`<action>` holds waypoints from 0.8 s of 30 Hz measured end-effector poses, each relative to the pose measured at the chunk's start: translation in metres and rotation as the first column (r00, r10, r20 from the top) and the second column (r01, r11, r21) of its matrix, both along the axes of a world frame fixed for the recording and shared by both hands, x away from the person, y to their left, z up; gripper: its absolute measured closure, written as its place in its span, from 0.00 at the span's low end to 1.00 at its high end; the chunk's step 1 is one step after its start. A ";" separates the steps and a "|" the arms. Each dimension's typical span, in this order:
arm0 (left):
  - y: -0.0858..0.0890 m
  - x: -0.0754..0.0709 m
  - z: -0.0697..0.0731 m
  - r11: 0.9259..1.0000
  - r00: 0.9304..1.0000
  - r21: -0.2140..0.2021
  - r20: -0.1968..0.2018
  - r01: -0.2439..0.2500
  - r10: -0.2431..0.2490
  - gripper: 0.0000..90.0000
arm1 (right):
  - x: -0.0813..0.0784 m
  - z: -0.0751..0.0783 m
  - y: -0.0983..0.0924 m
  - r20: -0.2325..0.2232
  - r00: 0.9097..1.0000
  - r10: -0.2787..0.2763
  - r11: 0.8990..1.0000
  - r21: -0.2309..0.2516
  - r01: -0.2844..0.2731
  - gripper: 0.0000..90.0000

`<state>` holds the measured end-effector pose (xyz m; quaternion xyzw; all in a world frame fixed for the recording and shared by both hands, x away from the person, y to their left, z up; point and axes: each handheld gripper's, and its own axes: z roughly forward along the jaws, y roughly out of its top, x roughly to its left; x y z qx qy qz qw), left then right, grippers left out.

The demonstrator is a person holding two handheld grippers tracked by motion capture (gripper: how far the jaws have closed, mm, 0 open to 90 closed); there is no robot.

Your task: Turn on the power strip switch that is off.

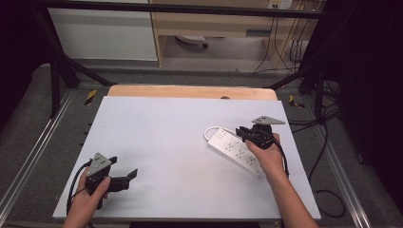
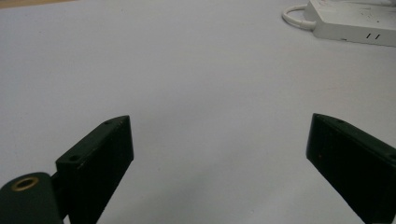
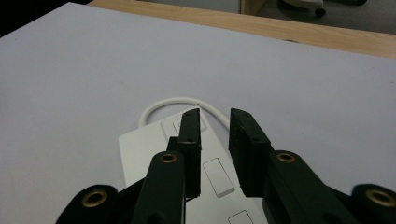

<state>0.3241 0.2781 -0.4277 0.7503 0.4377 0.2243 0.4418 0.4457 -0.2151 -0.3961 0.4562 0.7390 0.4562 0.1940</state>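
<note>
Progress looks early: we have the power strip (image 1: 234, 151) lying flat on the white table (image 1: 157, 142), right of centre, its white cable (image 1: 212, 129) looping off the far end, and nothing is gripped yet. Our right gripper (image 1: 248, 135) hovers directly over the strip's far end; in the right gripper view its jaws stand narrowly apart with only air between them, strip surface (image 3: 187, 163) and a switch-like button just below the tips. Contact we cannot confirm. Our left gripper (image 1: 124, 176) sits near the front-left edge, jaws spread wide, holding nothing, strip (image 2: 355, 21) well apart ahead. Judging from this, the whole job on the strip remains: descend, press or grasp.
</note>
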 end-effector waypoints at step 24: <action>0.001 -0.001 0.001 1.000 1.000 0.005 0.004 -0.006 0.006 0.08 | -0.015 0.020 -0.012 0.052 0.998 -0.034 0.993 0.112 0.028 0.27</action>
